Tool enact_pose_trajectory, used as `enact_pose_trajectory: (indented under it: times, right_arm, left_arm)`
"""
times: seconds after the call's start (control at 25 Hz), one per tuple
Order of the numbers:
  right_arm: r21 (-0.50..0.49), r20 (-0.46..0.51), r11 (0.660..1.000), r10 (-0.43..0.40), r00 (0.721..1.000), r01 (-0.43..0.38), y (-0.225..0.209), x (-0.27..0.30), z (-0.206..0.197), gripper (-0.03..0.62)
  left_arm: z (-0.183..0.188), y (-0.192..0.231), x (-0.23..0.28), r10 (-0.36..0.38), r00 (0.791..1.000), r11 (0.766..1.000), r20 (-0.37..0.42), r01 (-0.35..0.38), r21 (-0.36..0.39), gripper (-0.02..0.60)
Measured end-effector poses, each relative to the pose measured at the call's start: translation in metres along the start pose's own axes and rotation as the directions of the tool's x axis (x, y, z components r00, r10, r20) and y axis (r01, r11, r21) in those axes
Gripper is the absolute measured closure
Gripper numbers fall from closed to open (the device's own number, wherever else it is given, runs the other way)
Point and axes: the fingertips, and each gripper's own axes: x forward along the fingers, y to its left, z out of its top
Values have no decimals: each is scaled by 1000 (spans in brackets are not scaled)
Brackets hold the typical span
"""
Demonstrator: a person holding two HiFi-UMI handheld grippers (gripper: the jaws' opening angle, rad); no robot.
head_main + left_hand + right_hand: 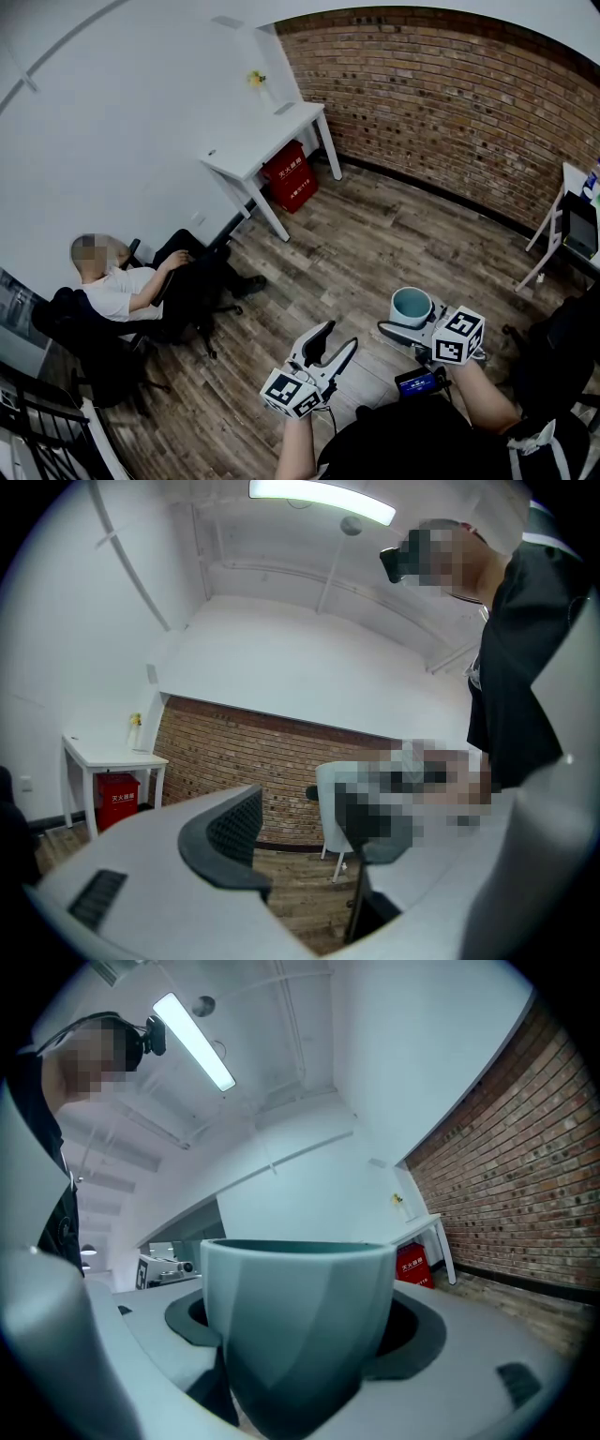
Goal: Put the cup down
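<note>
Farthest left, one person (122,286) reclines in a dark office chair (84,347) beside the white wall. Next along that wall stands a white table (267,141), the first of two, with a small yellow flower (256,80) on top and one red box (291,175) beneath it. A brick wall (450,103) runs across the back. Nearer the camera are the two grippers. The left gripper (339,339) hangs over the wood floor (356,244), its jaws standing apart with only air between them. Just right of it, the right gripper (417,328) is clamped on the single teal cup (410,305), a jaw pressed to each side. The cup is upright, mouth up, held aloft above the floorboards. At the far right edge the second white table (567,178) has a dark device (579,230) by it.
</note>
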Motion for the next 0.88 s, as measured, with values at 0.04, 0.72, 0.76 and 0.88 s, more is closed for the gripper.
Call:
enact_pose_trajectory:
  times: [0.04,0.72,0.76,0.88]
  right_arm:
    - [1,0,1000,1,1000,-1,-1,0,0,186]
    - [23,1,1000,14,1000,-14,-30,-7,6,186]
    - [25,1,1000,14,1000,-14,-34,-7,6,186]
    - [29,3,999,15,1000,-15,-48,-12,9,186]
  left_arm:
    - [0,0,1,1,1000,1000,-1,-1,0,328]
    - [-2,3,30,14,1000,1000,-12,-14,0,328]
    - [-2,4,34,15,1000,1000,-11,-15,-1,328]
    - [-1,8,46,25,1000,1000,-8,-25,-1,328]
